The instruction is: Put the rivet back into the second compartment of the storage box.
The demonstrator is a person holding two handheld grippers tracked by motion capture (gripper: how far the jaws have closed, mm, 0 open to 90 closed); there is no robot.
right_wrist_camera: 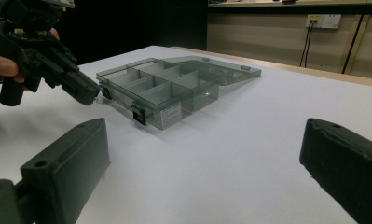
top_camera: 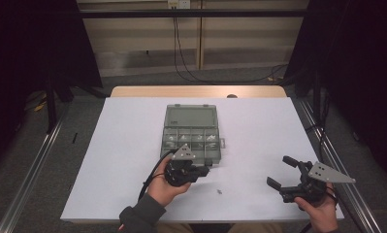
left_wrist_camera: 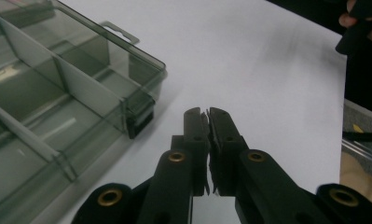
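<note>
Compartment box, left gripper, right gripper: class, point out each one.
compartment box (top_camera: 191, 116), high view, on its open lid.
left gripper (left_wrist_camera: 208, 114), left gripper view, between its shut fingertips.
right gripper (top_camera: 278, 171), high view, between its open fingertips.

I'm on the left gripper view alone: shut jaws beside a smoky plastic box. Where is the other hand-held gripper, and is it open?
Observer: The right hand-held gripper is near the table's right front corner, with its jaws wide apart and nothing between them.
Operator: Is the box lid open?
Observer: Yes. The lid lies folded back flat on the far side of the box.
Operator: Is anything loose on the table?
Observer: One small pale bit lies between the two grippers, nearer the left hand-held gripper.
</note>
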